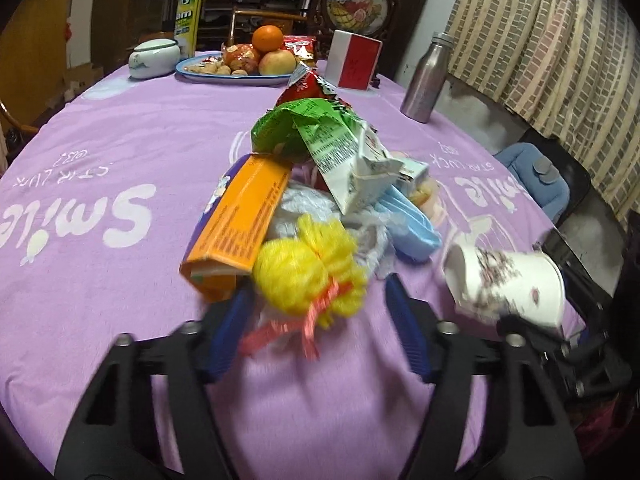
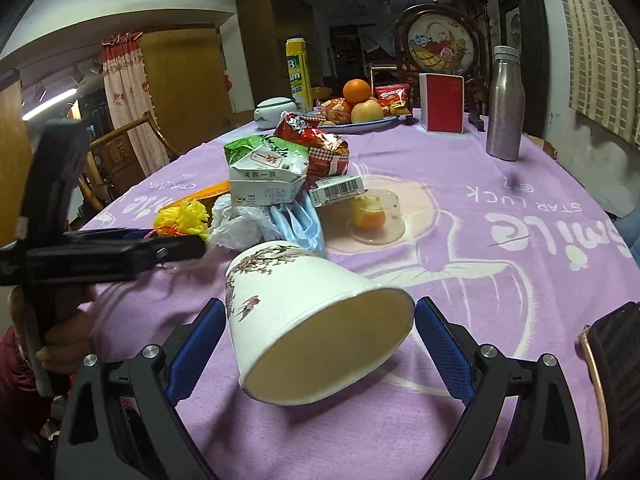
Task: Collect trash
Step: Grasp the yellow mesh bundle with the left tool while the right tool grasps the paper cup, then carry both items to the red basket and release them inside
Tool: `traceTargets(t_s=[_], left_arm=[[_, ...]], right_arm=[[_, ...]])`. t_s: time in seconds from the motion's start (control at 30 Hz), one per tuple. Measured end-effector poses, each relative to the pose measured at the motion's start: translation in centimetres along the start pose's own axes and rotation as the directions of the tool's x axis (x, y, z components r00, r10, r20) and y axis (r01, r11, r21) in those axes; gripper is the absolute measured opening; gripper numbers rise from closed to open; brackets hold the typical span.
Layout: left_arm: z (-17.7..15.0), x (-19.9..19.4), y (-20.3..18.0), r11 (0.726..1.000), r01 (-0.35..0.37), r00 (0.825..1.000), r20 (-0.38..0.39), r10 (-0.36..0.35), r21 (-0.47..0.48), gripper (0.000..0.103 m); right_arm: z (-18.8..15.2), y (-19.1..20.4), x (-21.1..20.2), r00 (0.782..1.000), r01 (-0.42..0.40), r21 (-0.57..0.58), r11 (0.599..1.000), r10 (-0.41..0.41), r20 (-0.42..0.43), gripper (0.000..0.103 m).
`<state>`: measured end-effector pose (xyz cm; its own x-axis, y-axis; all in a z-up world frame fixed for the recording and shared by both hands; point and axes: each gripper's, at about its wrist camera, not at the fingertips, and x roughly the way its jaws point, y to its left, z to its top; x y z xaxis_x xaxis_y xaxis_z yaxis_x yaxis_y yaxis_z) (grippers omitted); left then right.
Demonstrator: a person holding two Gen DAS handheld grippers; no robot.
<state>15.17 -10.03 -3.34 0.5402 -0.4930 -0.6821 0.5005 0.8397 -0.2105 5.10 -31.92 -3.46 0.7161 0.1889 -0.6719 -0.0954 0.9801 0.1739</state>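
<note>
A heap of trash lies on the purple tablecloth [image 1: 100, 152]: a yellow mesh ball with red ribbon [image 1: 308, 268], an orange box [image 1: 240, 224], a green carton [image 1: 320, 140], a red snack bag [image 1: 312, 84], a blue face mask [image 1: 412, 224] and white plastic. My left gripper [image 1: 320, 324] is open, its blue pads on either side of the yellow mesh ball. My right gripper [image 2: 320, 344] is open around a white paper cup [image 2: 312, 320] lying on its side; the pads stand apart from it. The cup also shows in the left wrist view [image 1: 508, 284].
A fruit plate [image 1: 236, 76], a white lidded jar [image 1: 154, 58], a yellow-green box [image 1: 191, 12], a red-white box [image 1: 352, 60] and a steel bottle [image 1: 426, 78] stand at the far side. A clear cup with fruit [image 2: 376, 216] sits right of the heap. A blue cushion [image 1: 536, 176] lies off the table.
</note>
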Motion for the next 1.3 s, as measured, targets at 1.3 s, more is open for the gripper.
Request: traceTargets(t_s=[1.3], left_arm=[[-20.6, -21.4, 23.5, 0.799, -0.459, 0.886, -0.129, 0.446, -0.389, 0.082]], right_arm=[[3.1, 26.4, 0.3, 0.897, -0.442, -0.343, 0.829, 0.415, -0.152, 0.093]])
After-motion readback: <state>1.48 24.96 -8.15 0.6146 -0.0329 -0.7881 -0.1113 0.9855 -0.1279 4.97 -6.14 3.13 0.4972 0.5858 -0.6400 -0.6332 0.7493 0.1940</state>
